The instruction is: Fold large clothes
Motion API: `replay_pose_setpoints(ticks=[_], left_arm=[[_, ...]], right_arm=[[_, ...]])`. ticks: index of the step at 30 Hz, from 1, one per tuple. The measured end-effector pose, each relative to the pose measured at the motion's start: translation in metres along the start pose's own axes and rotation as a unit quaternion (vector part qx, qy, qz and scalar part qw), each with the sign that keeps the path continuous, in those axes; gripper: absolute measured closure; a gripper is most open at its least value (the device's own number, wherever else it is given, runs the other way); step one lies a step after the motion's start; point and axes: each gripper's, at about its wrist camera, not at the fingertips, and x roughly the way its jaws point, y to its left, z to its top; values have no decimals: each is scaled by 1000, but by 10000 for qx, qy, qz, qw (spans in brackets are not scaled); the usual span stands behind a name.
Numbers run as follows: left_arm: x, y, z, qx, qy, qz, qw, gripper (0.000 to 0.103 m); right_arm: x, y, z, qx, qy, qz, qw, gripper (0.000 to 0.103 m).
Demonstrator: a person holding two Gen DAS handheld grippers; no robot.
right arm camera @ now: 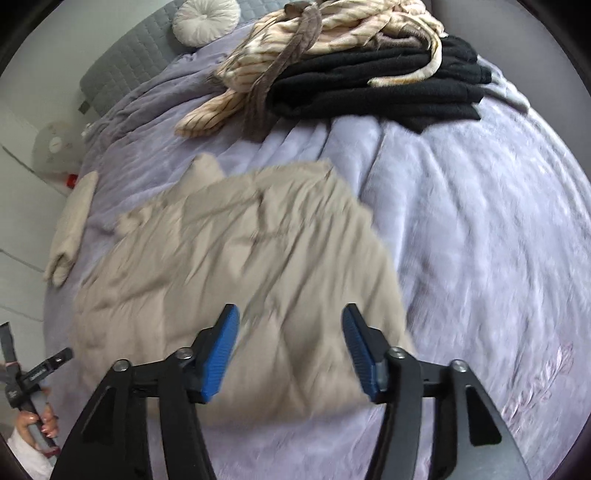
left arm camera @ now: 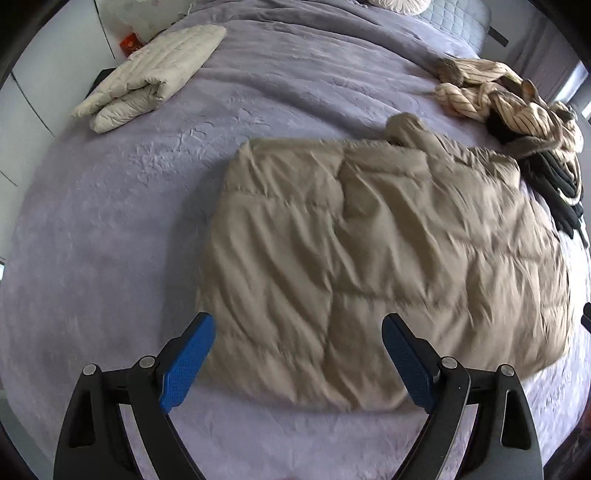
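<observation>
Both claws, left claw [left arm camera: 298, 345] and right claw [right arm camera: 291, 341], are held spread and empty low in frame; the puffy coat [left arm camera: 369, 258], judged soft and light, is best gripped at a bottom corner

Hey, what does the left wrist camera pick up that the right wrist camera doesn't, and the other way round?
Only the left wrist view shows the open left gripper. Only the right wrist view shows the open right gripper, the round white cushion and the hand gripping the other tool's handle. Both show the beige puffer coat, the folded cream coat, the striped garment over the black clothes, and the lilac bedspread.
</observation>
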Motion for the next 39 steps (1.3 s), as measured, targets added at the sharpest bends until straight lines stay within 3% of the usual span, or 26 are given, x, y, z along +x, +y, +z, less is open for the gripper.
replay_pose_setpoints(ticks=[2,9,14,18,25,29,32,36,39], left_arm=[[-5,-5,-12,27,-117,123,9999,0],[-11,-6,-34,-5,-87,265,9996,0],[0,5,-44,-293,45,184,9994,0],[7,8,-55,-412,110,65,9991,0],[22,14,-64,-555,154,-26,9983,0],[31,18,-64,-599,84,-375,9975,0],[38,25,-65,-689,-7,-907,9935,0],[54,43,-67,-1099,49,-1712,9791,0],[72,53,-66,-1423,132,-2055,9682,0]], right_arm=[[0,1,-12,71,96,107,9999,26],[7,1,-50,331,389,361,9980,22],[20,-5,-63,638,596,745,9934,1],[38,-12,-73,971,862,1205,9842,0],[53,-11,-83,1161,741,1330,9815,0],[68,-12,-86,1411,799,1716,9717,0],[76,-15,-87,1560,746,1875,9669,0],[88,-25,-88,1953,619,2295,9515,0],[98,-33,-89,2239,546,2593,9379,0]])
